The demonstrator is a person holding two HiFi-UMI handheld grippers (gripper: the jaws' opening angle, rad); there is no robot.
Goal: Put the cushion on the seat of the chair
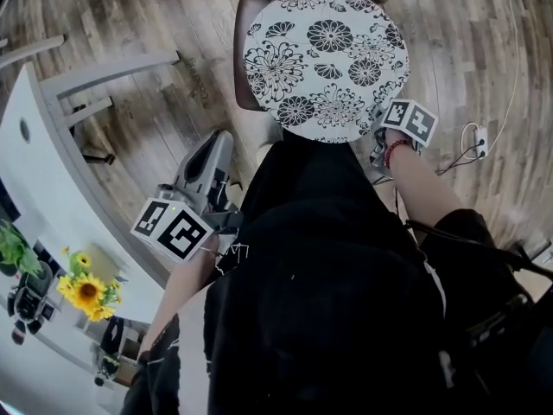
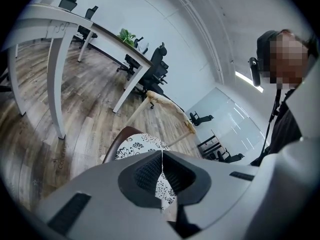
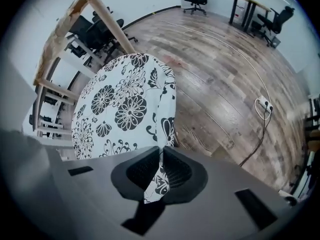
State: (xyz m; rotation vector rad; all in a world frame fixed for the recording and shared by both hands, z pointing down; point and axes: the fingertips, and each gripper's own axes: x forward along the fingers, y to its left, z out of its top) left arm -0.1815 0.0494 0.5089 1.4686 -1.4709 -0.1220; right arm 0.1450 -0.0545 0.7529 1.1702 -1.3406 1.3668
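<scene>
A round white cushion (image 1: 324, 59) with black flower print lies over the brown chair seat (image 1: 240, 50), whose rim shows at the left and far side. My right gripper (image 1: 380, 145) is at the cushion's near right edge, pointing steeply down. In the right gripper view the right gripper (image 3: 161, 159) is shut on a fold of the cushion (image 3: 120, 109). My left gripper (image 1: 226, 141) hangs left of the chair, apart from the cushion. In the left gripper view the left gripper (image 2: 161, 159) has its jaws shut tip to tip with nothing held. The cushion (image 2: 137, 146) shows beyond them.
A white desk (image 1: 52, 171) with sunflowers (image 1: 86, 292) runs along the left. A power strip with its cable (image 1: 479, 141) lies on the wood floor at the right. A light wooden frame (image 3: 75, 19) stands behind the chair. Office chairs (image 2: 157, 59) are farther off.
</scene>
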